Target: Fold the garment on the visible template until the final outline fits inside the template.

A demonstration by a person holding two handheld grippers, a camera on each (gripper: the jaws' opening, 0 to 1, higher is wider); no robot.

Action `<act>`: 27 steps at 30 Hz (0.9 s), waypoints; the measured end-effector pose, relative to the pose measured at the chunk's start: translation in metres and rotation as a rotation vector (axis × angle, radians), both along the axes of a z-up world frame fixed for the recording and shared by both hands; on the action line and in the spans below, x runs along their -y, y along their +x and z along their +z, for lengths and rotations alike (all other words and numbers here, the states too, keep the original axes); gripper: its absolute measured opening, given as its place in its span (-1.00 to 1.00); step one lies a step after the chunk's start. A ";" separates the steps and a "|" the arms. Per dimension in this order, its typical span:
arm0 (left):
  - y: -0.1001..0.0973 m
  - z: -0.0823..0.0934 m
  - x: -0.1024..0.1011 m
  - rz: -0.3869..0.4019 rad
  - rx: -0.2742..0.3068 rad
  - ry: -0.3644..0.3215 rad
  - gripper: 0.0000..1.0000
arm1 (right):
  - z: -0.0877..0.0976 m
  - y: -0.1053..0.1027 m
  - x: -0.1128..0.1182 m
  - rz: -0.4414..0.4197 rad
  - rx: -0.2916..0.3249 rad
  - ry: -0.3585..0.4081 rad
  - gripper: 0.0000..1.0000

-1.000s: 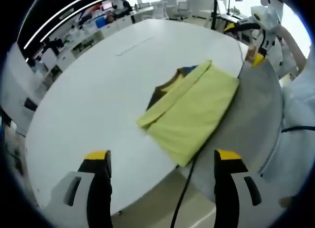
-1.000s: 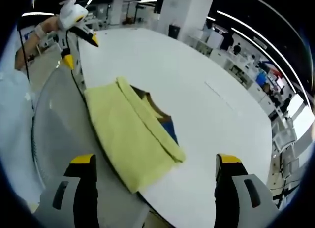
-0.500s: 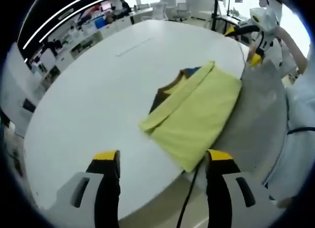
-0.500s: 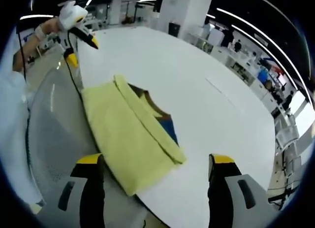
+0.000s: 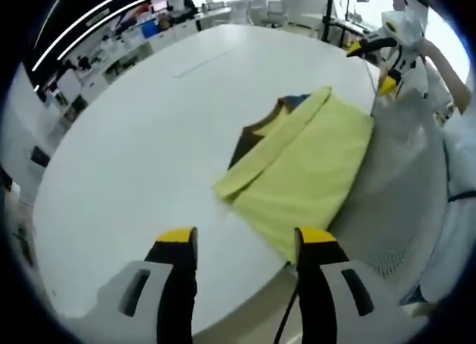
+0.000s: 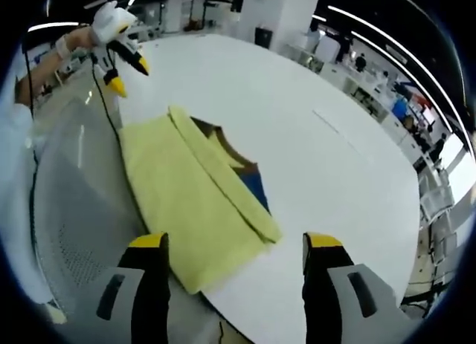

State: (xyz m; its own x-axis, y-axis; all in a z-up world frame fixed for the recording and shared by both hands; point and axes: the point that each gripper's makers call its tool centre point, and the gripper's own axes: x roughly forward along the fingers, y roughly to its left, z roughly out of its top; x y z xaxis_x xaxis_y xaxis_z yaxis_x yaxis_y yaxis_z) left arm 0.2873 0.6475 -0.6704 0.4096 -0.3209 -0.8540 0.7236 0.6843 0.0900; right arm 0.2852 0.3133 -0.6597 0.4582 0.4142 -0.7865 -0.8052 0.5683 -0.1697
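Garment (image 5: 301, 166), yellow and folded, lies on the white bench (image 5: 141, 128) ahead of the left gripper (image 5: 244, 244), a little toward its right finger (image 5: 316, 247). A narrow folded band runs along the garment's far-left edge. Beyond that band, a dark brown and blue template (image 5: 256, 125) shows from under the cloth; the garment covers most of it. The near corner of the garment reaches the bench edge just ahead of the right finger.

Left gripper's fingers stand spread, with nothing between them, clear of the cloth. A black cable (image 5: 286, 322) hangs below the bench edge between the fingers.

In the right gripper view the garment (image 6: 186, 192) sits ahead of the right gripper (image 6: 236, 247), nearer its left finger (image 6: 149, 247), with the template (image 6: 249, 180) exposed on the side toward the right finger. These fingers are also spread and hold nothing.

A grey perforated surface (image 6: 71, 203) adjoins the bench beside the garment, on the left finger's side. The left gripper (image 6: 119, 65) appears far ahead on that side, held in a person's hand (image 6: 74, 38); a cable (image 6: 111, 128) trails from it past the garment's edge. Desks and chairs (image 6: 372, 76) stand well beyond the bench.
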 end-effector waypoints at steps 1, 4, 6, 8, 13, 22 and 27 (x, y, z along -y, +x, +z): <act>0.001 -0.002 0.000 -0.001 -0.002 0.005 -0.06 | -0.002 0.000 0.000 0.001 -0.007 0.006 0.36; 0.008 -0.002 0.000 0.005 0.021 -0.004 -0.19 | -0.004 0.002 0.001 -0.010 -0.011 0.010 0.21; 0.009 -0.004 0.000 0.012 0.008 -0.009 -0.23 | -0.007 0.001 0.003 -0.014 -0.022 0.007 0.20; 0.011 -0.006 0.000 0.006 0.011 -0.004 -0.24 | -0.009 0.001 0.003 -0.017 -0.026 0.010 0.18; 0.018 -0.013 0.001 0.007 0.012 -0.003 -0.22 | -0.013 0.003 0.004 -0.026 -0.037 0.020 0.05; 0.027 -0.025 0.007 -0.003 -0.008 -0.017 -0.40 | -0.017 0.014 0.007 -0.056 -0.023 0.038 -0.17; 0.033 -0.030 0.010 -0.014 -0.010 -0.023 -0.42 | -0.024 0.015 0.008 -0.052 -0.040 0.027 -0.20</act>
State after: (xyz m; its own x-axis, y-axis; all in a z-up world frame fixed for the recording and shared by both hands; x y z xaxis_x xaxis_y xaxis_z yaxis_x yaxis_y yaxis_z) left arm 0.3204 0.6374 -0.7008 0.3969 -0.3456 -0.8503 0.7336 0.6762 0.0676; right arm 0.2999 0.3054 -0.6835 0.4477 0.4119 -0.7937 -0.7804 0.6133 -0.1220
